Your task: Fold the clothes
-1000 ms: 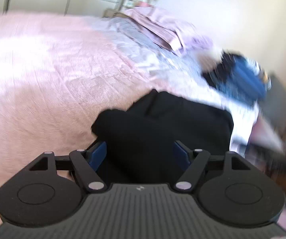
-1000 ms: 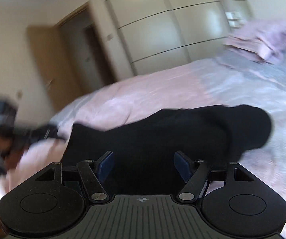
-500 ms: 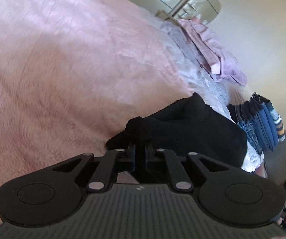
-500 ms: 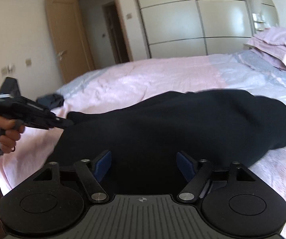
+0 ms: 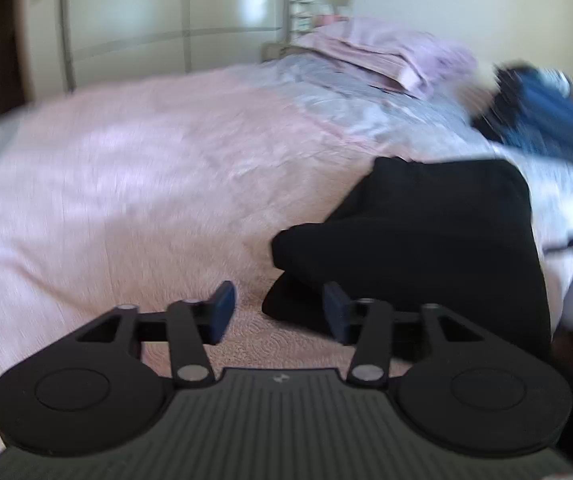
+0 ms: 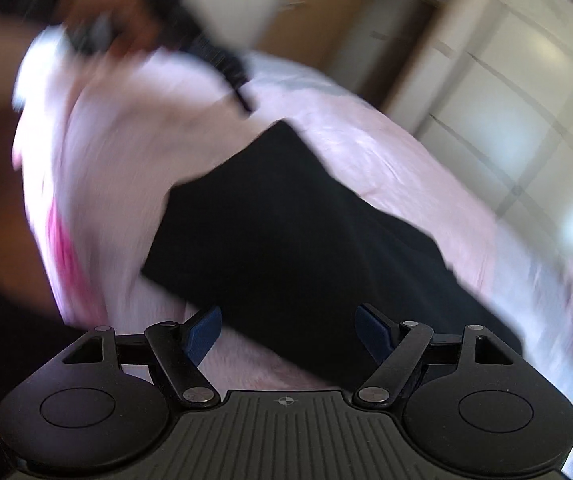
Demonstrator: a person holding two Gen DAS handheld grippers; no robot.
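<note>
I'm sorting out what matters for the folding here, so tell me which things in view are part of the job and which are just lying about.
Part of the job:
black garment, partly folded on the pink bedspread
left gripper, open
right gripper, open

Just lying about:
stack of blue clothes
lilac folded bedding
wardrobe doors

Pink bedspread, pillows (lilac), white wardrobe behind.
</note>
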